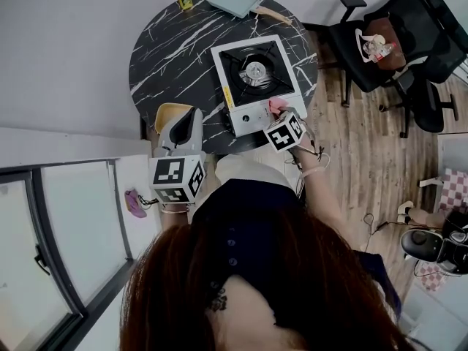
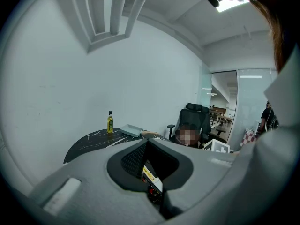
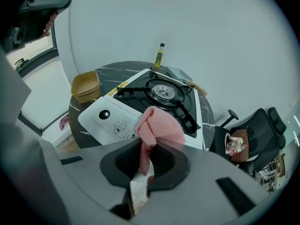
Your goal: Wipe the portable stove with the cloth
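Pink cloth (image 3: 159, 128) is pinched in my right gripper (image 3: 146, 159), over the portable stove (image 3: 154, 100) front panel. Head view shows only a pink scrap. My left gripper (image 2: 149, 163) is clenched on nothing and faces the wall. Round black marble table (image 1: 168, 50), yellow bowl (image 3: 86, 86), bottle (image 3: 159, 56), wood floor (image 1: 365, 152).
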A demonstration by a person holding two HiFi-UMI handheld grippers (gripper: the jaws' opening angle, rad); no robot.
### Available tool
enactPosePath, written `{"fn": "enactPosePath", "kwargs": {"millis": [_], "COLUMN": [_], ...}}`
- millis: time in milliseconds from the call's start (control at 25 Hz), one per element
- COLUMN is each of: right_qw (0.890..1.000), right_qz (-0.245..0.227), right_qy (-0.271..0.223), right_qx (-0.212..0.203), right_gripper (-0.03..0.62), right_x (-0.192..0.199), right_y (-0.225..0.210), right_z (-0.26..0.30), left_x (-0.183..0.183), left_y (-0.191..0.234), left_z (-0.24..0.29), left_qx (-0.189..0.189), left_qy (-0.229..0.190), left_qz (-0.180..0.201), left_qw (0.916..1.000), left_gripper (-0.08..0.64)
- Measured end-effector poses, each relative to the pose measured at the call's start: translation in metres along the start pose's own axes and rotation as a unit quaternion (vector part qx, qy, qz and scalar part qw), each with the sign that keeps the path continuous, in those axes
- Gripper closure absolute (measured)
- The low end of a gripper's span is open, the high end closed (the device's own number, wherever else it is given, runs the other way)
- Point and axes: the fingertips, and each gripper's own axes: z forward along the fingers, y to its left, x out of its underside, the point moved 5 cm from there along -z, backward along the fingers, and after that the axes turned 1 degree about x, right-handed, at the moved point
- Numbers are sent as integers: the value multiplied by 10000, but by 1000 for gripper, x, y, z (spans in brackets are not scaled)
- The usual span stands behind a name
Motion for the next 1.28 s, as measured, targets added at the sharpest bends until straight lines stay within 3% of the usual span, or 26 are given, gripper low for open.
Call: {"fn": "enactPosePath", "kwargs": {"millis": [1280], "right_qw": [9975], "right_qz": [-479], "right_qy": [-44], "right_qx": [-518], "right_gripper": [555], "right_x": [-25], "right_y": [46], "right_z": [-1], "left_x": [3], "left_y": [7], "left_z": [1], "left_qx": [-91], "left_qy": [-3], "left_qz": [-84], "left_qw": [9999], "left_gripper": [548]}}
